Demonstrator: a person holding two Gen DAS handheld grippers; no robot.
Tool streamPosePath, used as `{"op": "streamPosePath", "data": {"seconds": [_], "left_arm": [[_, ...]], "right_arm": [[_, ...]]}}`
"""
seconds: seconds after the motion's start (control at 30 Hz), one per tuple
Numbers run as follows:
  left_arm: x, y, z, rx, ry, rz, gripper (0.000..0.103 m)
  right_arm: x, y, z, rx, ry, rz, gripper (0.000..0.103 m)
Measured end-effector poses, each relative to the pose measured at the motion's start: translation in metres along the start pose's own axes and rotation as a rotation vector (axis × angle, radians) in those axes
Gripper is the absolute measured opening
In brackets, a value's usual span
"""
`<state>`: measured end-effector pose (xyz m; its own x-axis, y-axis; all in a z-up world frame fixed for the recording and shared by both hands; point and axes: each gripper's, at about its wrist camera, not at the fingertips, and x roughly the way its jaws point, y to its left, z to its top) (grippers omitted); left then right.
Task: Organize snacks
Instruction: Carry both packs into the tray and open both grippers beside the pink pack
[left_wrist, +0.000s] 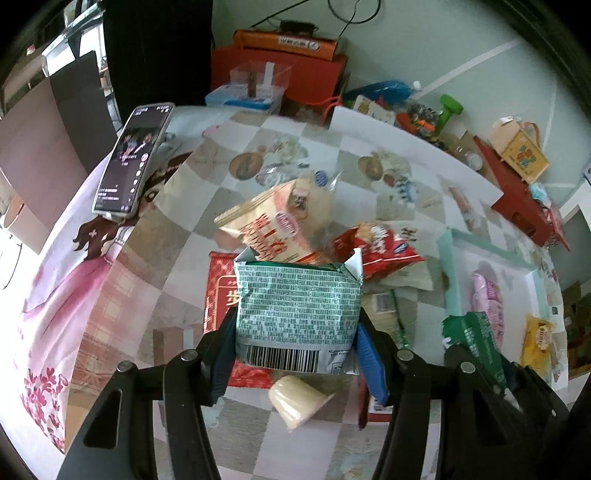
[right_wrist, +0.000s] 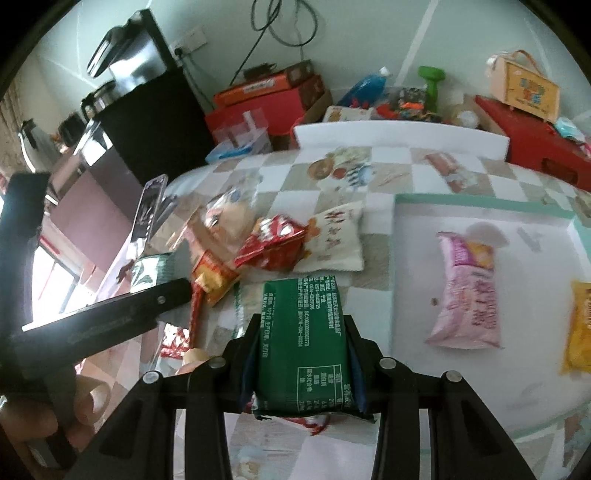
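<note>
My left gripper (left_wrist: 297, 332) is shut on a pale green snack packet (left_wrist: 297, 306) with a barcode, held above the checked tablecloth. My right gripper (right_wrist: 303, 354) is shut on a dark green snack packet (right_wrist: 306, 347), held left of a white tray with a mint rim (right_wrist: 480, 208). The tray holds a pink packet (right_wrist: 467, 291) and a yellow packet (right_wrist: 580, 325). The right gripper and its dark green packet (left_wrist: 476, 336) also show in the left wrist view. A pile of loose snacks lies on the table: a beige bag (left_wrist: 273, 225), a red bag (right_wrist: 273, 240), a white pouch (right_wrist: 336, 236).
A phone (left_wrist: 131, 158) stands propped at the table's left. A small jelly cup (left_wrist: 295, 400) and a red flat packet (left_wrist: 218, 288) lie under my left gripper. Red boxes (right_wrist: 532, 136), toys and a clear container (left_wrist: 258, 83) crowd the far edge by the wall.
</note>
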<state>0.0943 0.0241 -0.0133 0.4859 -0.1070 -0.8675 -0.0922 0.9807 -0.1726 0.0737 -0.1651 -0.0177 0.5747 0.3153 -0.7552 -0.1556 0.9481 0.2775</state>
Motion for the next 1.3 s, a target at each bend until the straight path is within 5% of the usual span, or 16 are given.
{"op": "streamPosePath", "data": {"seconds": [0.6, 0.93, 1.3], "left_arm": [[-0.013, -0.119, -0.024, 0.275, -0.034, -0.145, 0.06], [0.013, -0.182, -0.056, 0.382, 0.089, -0.261, 0.06], [0.044, -0.205, -0.076, 0.439, 0.13, -0.221, 0.063]], "right_arm": [[-0.071, -0.141, -0.001, 0.307, -0.126, -0.264, 0.043], [-0.073, -0.171, -0.01, 0.374, -0.111, -0.291, 0.043], [-0.048, -0.188, -0.023, 0.427, -0.028, -0.274, 0.043]]}}
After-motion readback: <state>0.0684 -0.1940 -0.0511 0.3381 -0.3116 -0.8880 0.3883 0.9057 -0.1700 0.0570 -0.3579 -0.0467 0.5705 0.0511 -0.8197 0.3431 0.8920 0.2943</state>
